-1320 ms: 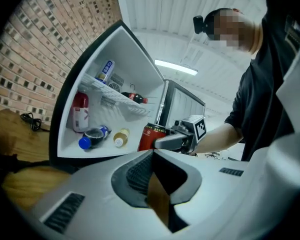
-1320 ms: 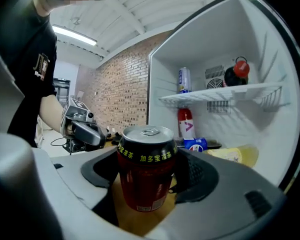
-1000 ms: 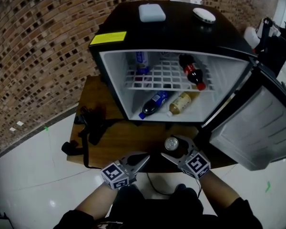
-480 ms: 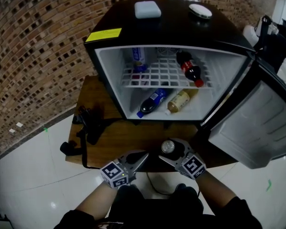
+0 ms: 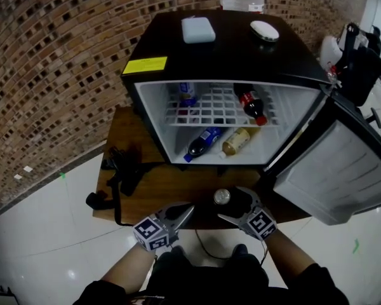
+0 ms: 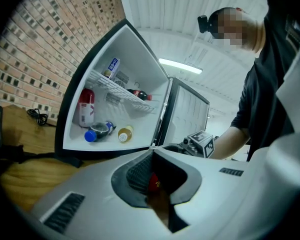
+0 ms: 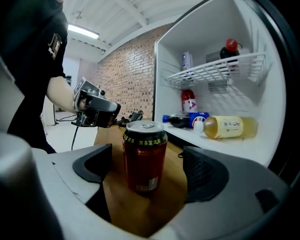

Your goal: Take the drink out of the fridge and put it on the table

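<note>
Fingers [image 7: 204, 173], right gripper [image 5: 230, 203]: opening now, pads off both sides of the can [image 7: 144, 154] that stands between them.
Fingers [image 6: 135, 170], left gripper [image 5: 180, 215]: together, nothing gripped, idle at lower centre-left.
Can: upright on the table [image 5: 152, 186], lower centre, just in front of the open fridge [image 5: 228, 43].
Door [image 5: 343, 170]: wide open at right.
Done: drink looks out and set down.
Left: by my reading, only backing the right gripper clear without nudging the can.
</note>
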Demonstrator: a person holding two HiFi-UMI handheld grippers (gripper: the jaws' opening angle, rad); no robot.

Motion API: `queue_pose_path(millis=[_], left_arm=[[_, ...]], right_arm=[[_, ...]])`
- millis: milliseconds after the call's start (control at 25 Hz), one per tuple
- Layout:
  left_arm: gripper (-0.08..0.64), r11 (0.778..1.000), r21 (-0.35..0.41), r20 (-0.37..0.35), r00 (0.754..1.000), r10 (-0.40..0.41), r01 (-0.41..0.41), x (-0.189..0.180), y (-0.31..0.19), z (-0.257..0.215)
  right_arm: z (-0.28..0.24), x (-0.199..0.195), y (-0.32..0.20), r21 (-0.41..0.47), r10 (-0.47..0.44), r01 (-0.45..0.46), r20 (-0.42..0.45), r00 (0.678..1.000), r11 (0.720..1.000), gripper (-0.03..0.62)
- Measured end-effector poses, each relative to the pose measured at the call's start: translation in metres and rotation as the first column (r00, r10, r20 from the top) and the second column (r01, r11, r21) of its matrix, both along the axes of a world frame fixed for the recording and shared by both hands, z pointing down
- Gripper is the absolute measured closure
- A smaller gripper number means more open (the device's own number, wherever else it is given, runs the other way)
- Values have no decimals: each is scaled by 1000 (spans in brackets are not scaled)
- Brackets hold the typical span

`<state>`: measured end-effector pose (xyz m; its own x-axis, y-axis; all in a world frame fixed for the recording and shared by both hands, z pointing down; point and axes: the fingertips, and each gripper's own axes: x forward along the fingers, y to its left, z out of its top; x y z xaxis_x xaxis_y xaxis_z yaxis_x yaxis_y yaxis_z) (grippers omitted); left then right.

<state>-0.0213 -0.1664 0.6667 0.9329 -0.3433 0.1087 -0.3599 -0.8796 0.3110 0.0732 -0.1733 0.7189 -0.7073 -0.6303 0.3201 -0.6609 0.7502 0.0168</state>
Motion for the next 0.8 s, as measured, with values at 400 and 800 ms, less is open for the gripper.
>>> queue_pose_path(millis=[400,800], left_arm=[[566,999,-23,-16,999,-29,28,-9,20,-99],[566,997,-3,-3,997,-80,80,-23,57,-143]], right_arm=[[-115,61,45,-87,89,-77,146,985,993,337],[-184,67,76,-49,85,-75,242,966,996,592]])
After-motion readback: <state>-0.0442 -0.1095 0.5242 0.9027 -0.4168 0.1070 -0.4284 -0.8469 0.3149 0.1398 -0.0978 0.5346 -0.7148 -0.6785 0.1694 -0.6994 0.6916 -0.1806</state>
